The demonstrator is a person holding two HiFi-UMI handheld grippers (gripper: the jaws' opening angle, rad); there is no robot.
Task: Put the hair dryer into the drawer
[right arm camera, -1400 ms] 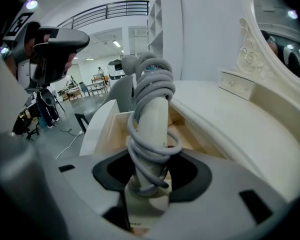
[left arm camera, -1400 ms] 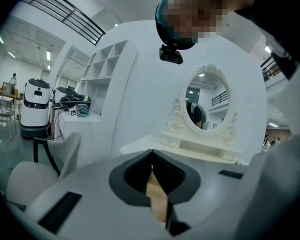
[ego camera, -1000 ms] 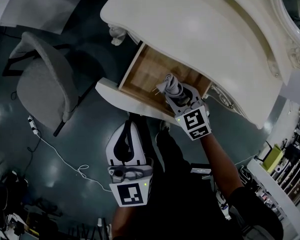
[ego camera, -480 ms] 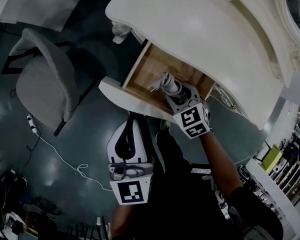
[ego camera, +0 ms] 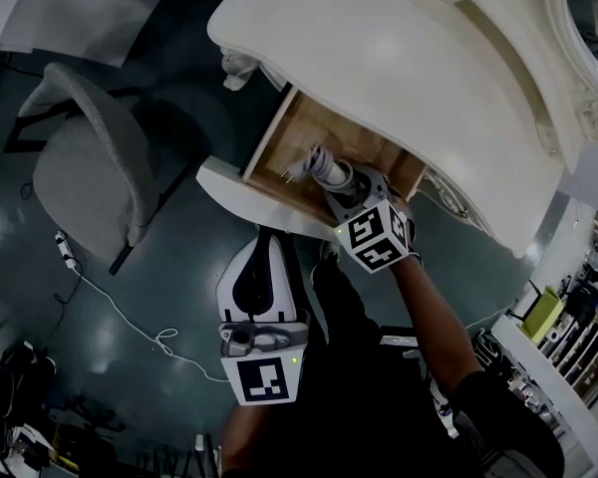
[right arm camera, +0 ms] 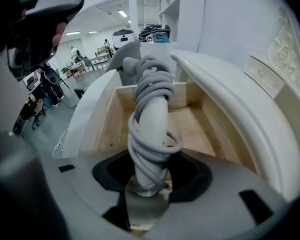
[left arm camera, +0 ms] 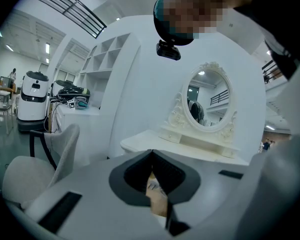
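Note:
A grey hair dryer (ego camera: 331,172) with its cord wound round the handle (right arm camera: 152,114) hangs over the open wooden drawer (ego camera: 279,152) of the white dressing table (ego camera: 409,78). My right gripper (ego camera: 354,192) is shut on the dryer's handle and tips steeply down into the drawer. The plug (ego camera: 297,172) sticks out towards the drawer's left. In the right gripper view the handle rises from between the jaws (right arm camera: 149,176) above the drawer floor (right arm camera: 190,129). My left gripper (ego camera: 259,267) stays low near the person's body, its tips together (left arm camera: 151,154) and nothing held.
The drawer's white front panel (ego camera: 249,192) juts out towards the person. A grey padded chair (ego camera: 90,157) stands left of the table. A white cable (ego camera: 110,307) trails across the dark floor. An oval mirror (left arm camera: 207,101) sits at the back of the tabletop.
My right gripper has tipped further down and carried the hair dryer a little lower and leftward into the drawer. The left gripper has stayed put.

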